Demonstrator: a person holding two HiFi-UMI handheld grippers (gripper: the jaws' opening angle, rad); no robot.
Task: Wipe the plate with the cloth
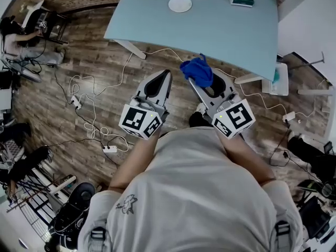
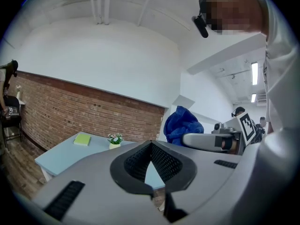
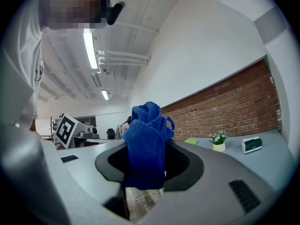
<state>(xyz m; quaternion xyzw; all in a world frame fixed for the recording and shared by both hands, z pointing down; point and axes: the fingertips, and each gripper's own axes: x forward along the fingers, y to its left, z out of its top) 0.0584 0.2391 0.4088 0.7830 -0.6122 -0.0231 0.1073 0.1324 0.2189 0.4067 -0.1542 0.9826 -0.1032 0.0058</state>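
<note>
The right gripper [image 1: 202, 85] has its fingers [image 3: 183, 165] clamped on the blue cloth [image 1: 196, 70], which bunches up above them. The left gripper [image 1: 164, 77] has its fingers [image 2: 166, 161] together, nothing between. The white plate [image 1: 180, 4] lies on the worktop [image 1: 226, 33], well apart from both grippers

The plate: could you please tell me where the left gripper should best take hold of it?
Probably the near rim, coming in low from the person's side: the plate lies flat on the table, so only its thin rim offers a pinch. The left gripper is shut; open it first.
</note>
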